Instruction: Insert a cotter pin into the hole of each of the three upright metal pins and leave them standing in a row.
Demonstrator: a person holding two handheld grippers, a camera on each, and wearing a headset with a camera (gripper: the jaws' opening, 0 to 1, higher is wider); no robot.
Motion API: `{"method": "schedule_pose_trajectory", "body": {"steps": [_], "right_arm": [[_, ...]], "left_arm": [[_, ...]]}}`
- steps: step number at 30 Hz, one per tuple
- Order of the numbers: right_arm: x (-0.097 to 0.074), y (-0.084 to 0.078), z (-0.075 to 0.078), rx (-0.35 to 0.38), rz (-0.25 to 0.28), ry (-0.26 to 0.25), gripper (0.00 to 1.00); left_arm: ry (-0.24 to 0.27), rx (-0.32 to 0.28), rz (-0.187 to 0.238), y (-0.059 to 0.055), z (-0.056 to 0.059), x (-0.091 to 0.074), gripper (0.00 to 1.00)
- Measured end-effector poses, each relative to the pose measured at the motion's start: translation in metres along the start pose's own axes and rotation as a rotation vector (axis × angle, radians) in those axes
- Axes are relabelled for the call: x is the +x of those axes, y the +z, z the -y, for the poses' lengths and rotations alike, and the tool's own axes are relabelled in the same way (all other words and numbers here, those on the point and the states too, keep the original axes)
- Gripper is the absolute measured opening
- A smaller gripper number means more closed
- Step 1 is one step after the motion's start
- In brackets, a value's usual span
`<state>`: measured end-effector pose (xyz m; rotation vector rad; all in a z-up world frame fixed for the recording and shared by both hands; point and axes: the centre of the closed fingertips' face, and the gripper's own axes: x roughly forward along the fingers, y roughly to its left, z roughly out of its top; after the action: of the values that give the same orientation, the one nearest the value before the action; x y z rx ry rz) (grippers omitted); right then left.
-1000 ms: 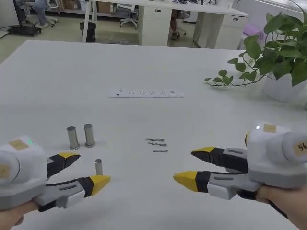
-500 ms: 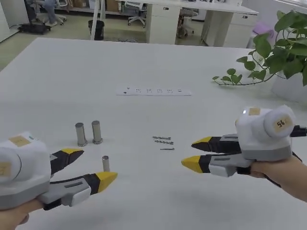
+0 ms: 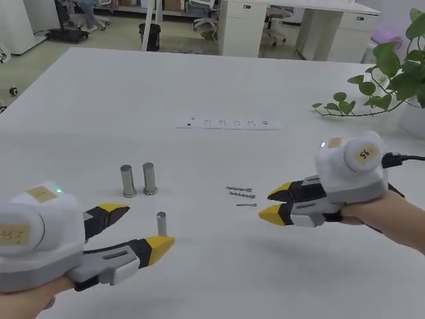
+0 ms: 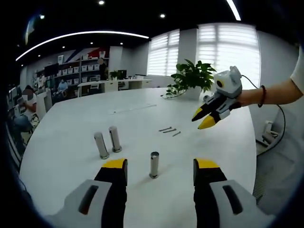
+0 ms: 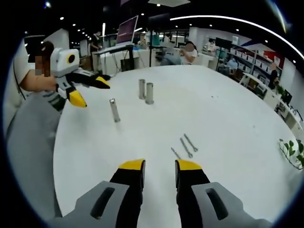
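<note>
Cotter pins (image 3: pixel 240 197), three in all, lie loose on the white table (image 3: pixel 299 266) as the right gripper (image 3: pixel 265 205) draws nearer to them than a second ago. Its jaws have narrowed to a slim gap and hold nothing. The left gripper (image 3: pixel 147 227), wide open and empty, flanks a lone upright metal pin (image 3: pixel 161 224). Two other metal pins (image 3: pixel 150 178) stand together behind it. Pickup looks imminent, with no pin yet fitted.

Head view: high above the table, facing forward and down, with the lone metal pin (image 3: pixel 161 223) near, low and left of centre. Left gripper view: low, close behind that pin (image 4: pixel 154 164), facing across it. Right gripper view: farther from the pin (image 5: pixel 114 110), which sits upper left. All three views share this pin and the cotter pins (image 3: pixel 242 195).
</note>
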<state>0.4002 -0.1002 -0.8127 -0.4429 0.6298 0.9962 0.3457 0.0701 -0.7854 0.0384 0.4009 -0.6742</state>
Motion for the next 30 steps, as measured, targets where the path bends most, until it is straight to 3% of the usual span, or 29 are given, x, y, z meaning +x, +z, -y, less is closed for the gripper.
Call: {"method": "schedule_pose_trajectory", "body": {"steps": [14,30], "right_arm": [[0.030,-0.009,0.022,-0.053,-0.095,0.024,0.21],[0.048,-0.018,0.026,-0.113,-0.191,0.086,0.16]], "left_arm": [[0.009,-0.004,0.016,0.002,-0.003,-0.006,0.56],[0.000,0.014,0.011,0.002,-0.001,-0.012,0.55]]}}
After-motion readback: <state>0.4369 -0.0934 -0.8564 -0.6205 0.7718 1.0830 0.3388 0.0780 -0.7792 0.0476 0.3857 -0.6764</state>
